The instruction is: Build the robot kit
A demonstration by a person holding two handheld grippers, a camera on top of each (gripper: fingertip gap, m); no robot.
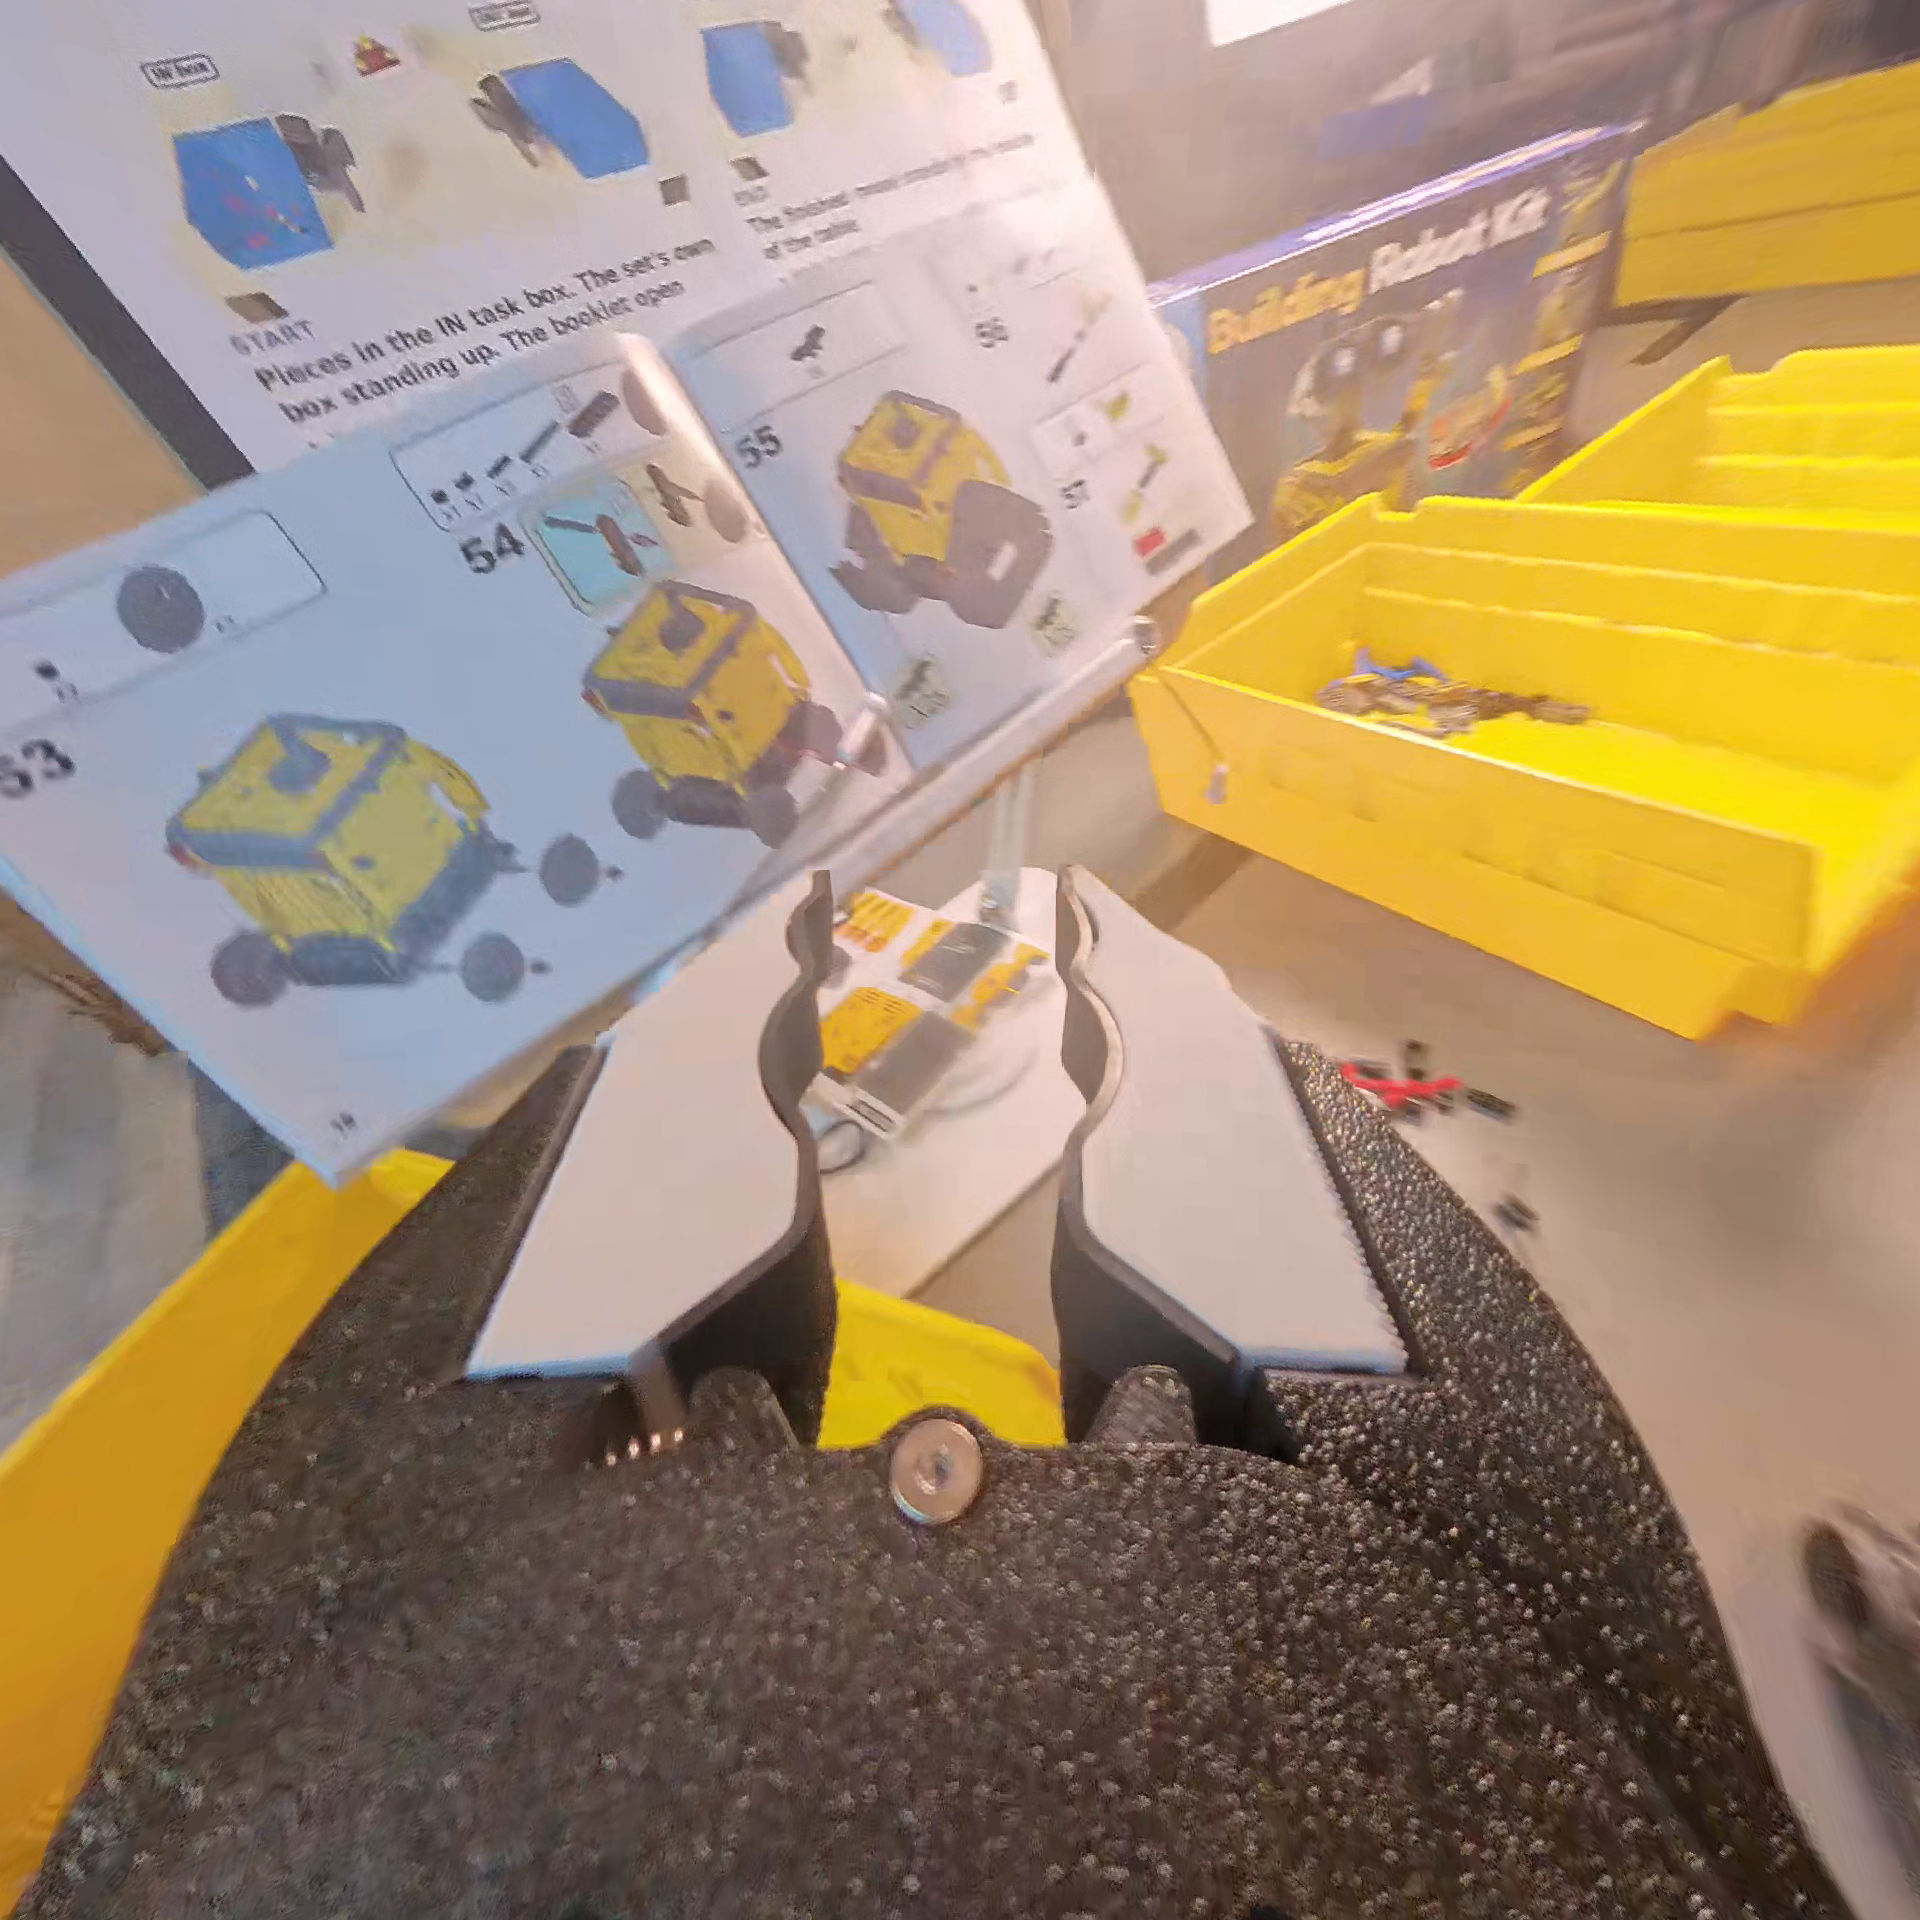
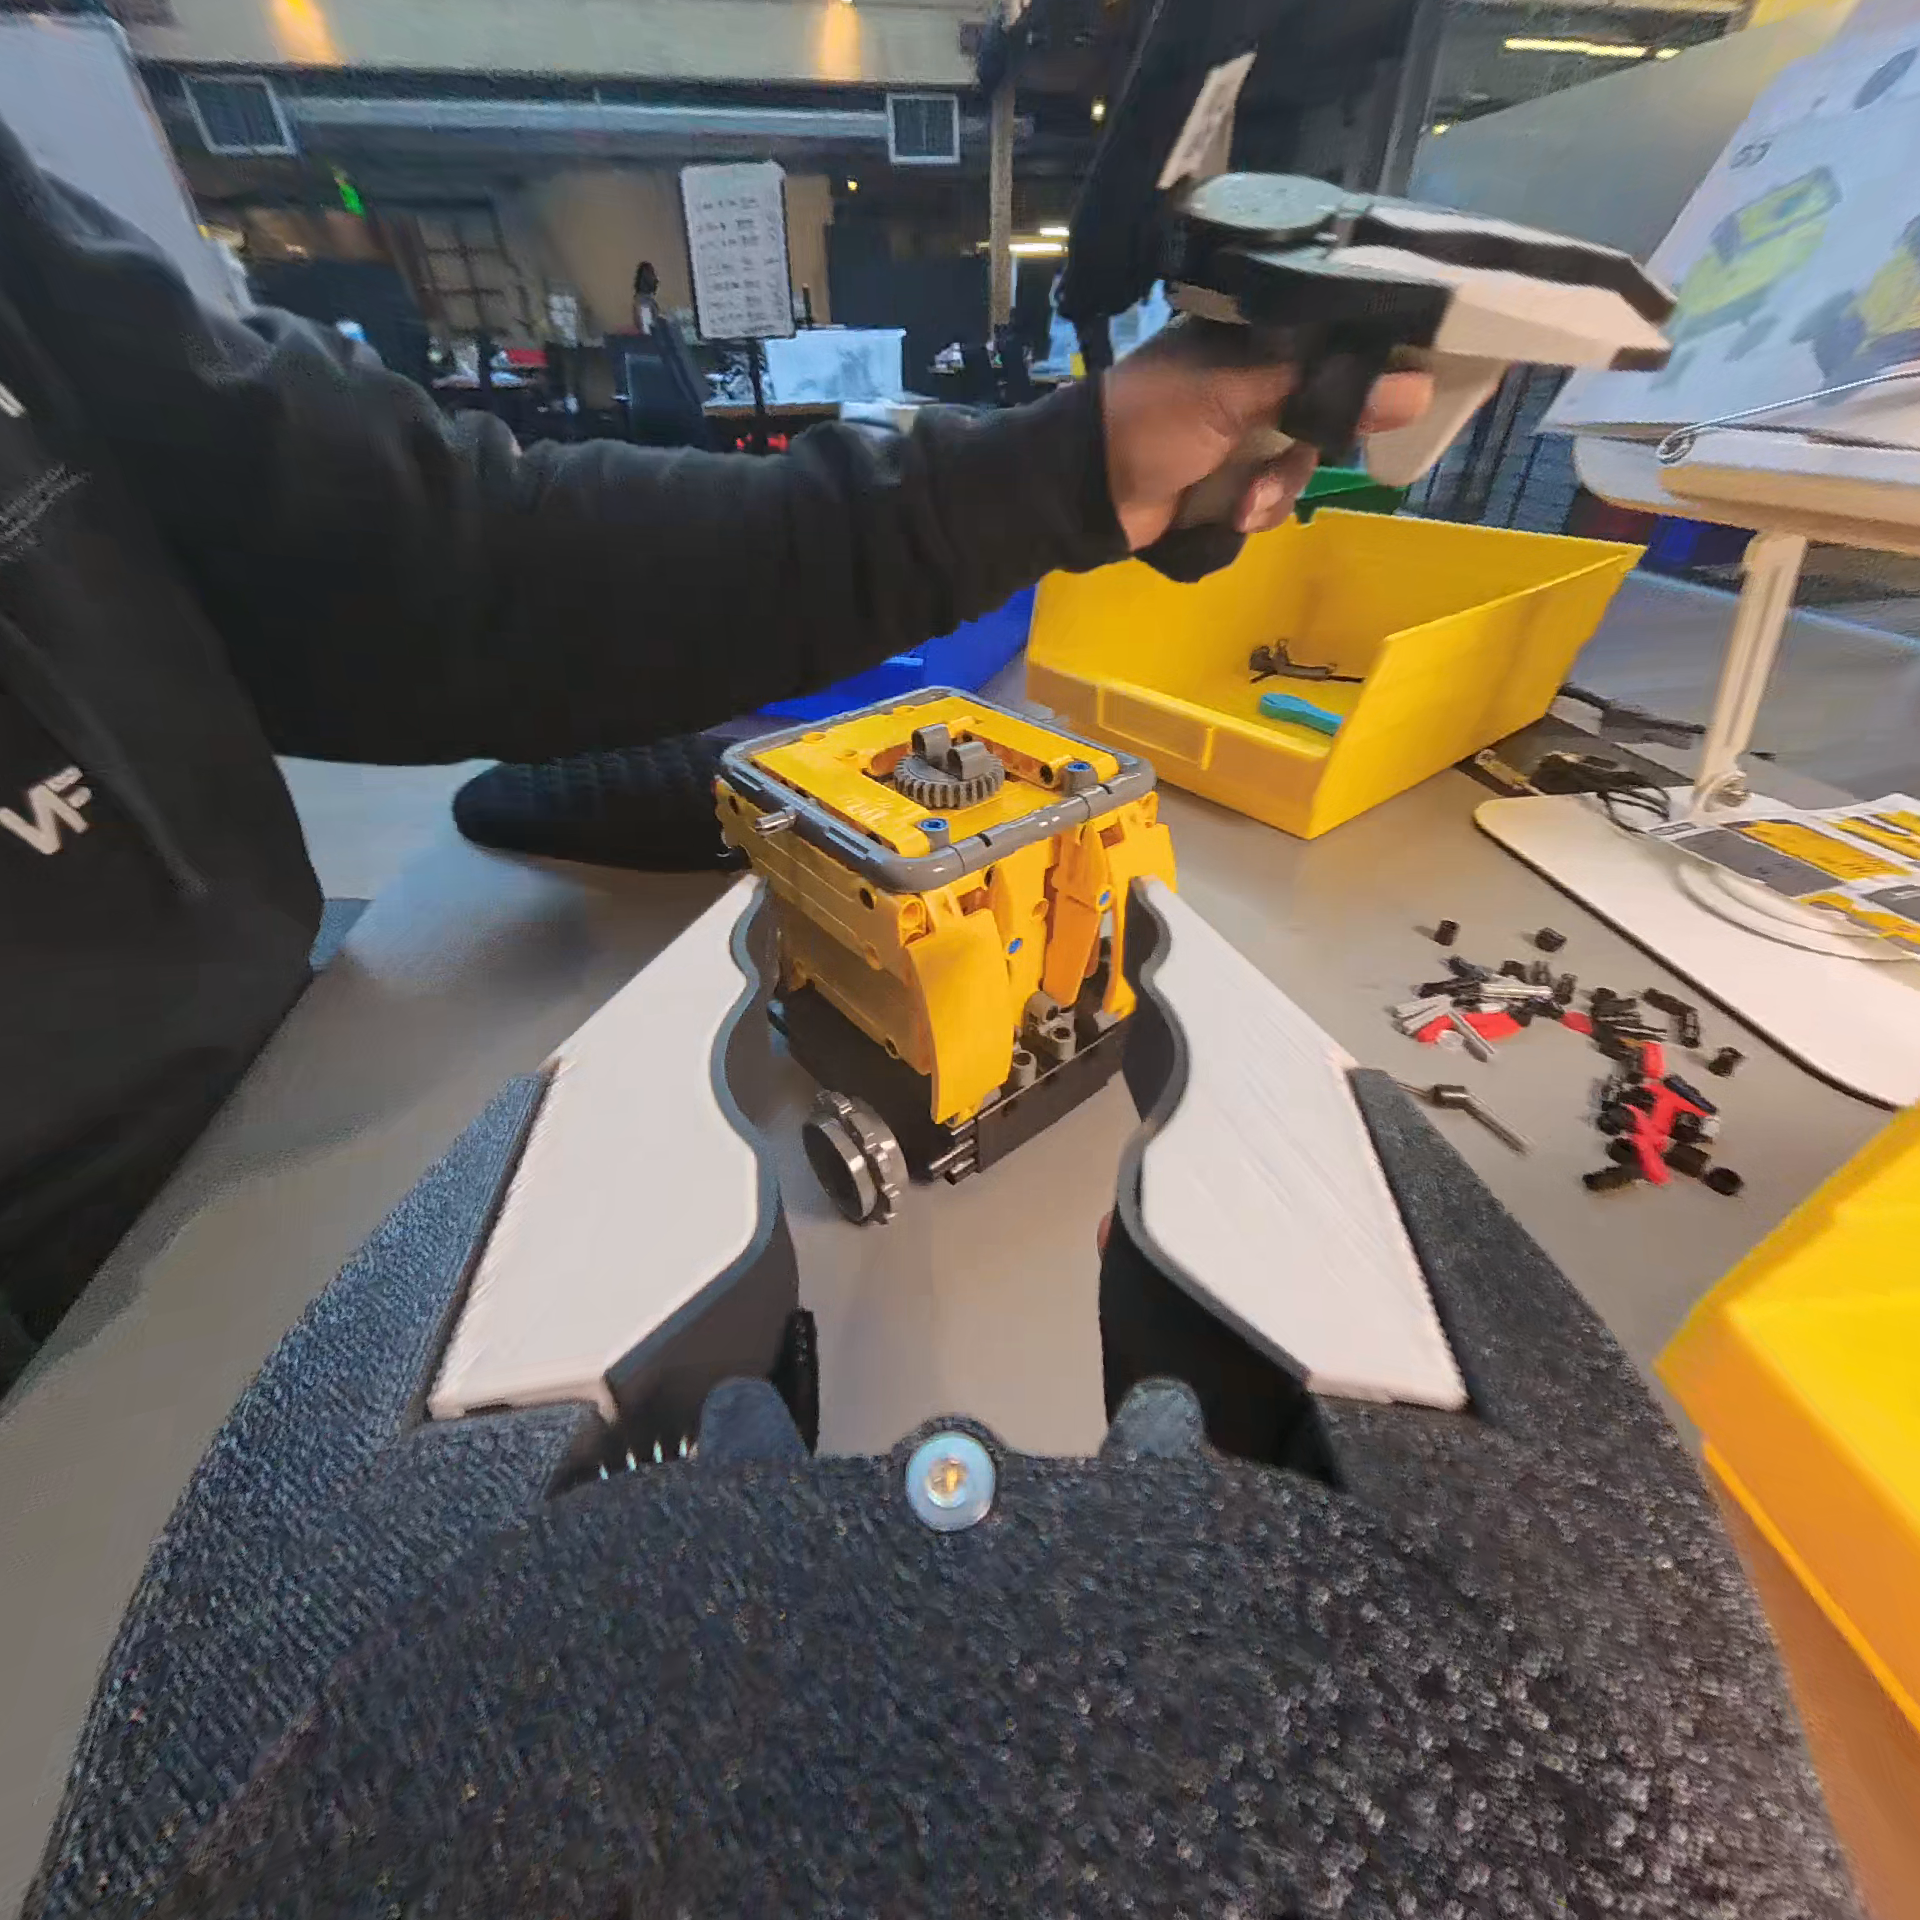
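Note:
A yellow brick-built model (image 2: pixel 935 914) with a grey top frame, a gear on top and one grey wheel stands on the grey table (image 2: pixel 935 1309). My right gripper (image 2: pixel 948 899) is open, with one fingertip on each side of the model's body. They are very close to it; I cannot tell if they touch. My left gripper (image 1: pixel 945 894) is open and empty, held in the air. It points at an open instruction booklet (image 1: pixel 436 727) on a white stand. The left gripper also shows in the right wrist view (image 2: pixel 1652 327), in a person's hand above a yellow bin (image 2: pixel 1164 717).
Loose black, red and grey pins (image 2: pixel 1590 1049) lie right of the model. The yellow bin holds a blue tool (image 2: pixel 1299 712) and dark parts. Divided yellow bins (image 1: pixel 1507 831) and a kit box (image 1: pixel 1403 353) stand behind. A black sleeve (image 2: pixel 623 582) reaches across; another yellow bin (image 2: pixel 1829 1403) is near right.

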